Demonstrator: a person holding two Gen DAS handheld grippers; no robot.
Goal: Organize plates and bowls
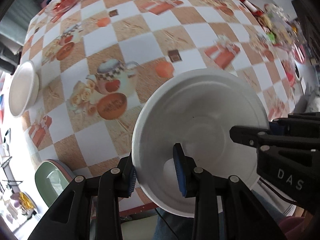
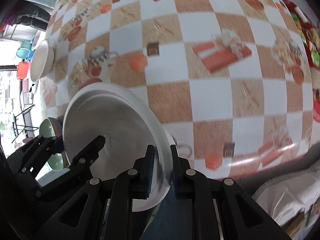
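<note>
A white plate (image 1: 202, 124) is held tilted above the near edge of the checkered table, gripped from both sides. My left gripper (image 1: 156, 174) has its fingers on either side of the plate's left rim. My right gripper (image 2: 162, 170) is shut on the plate's right rim (image 2: 164, 150); it shows in the left wrist view (image 1: 260, 138) at the right. The plate (image 2: 112, 124) faces the right wrist camera at the left. A white bowl (image 1: 24, 88) sits near the table's left edge, also seen in the right wrist view (image 2: 41, 62).
A green plate stacked on a pink one (image 1: 50, 182) sits at the near left corner of the table, also seen in the right wrist view (image 2: 48, 128). Snack packets (image 1: 276, 26) crowd the far right. A glass bowl (image 1: 64, 0) stands at the far left.
</note>
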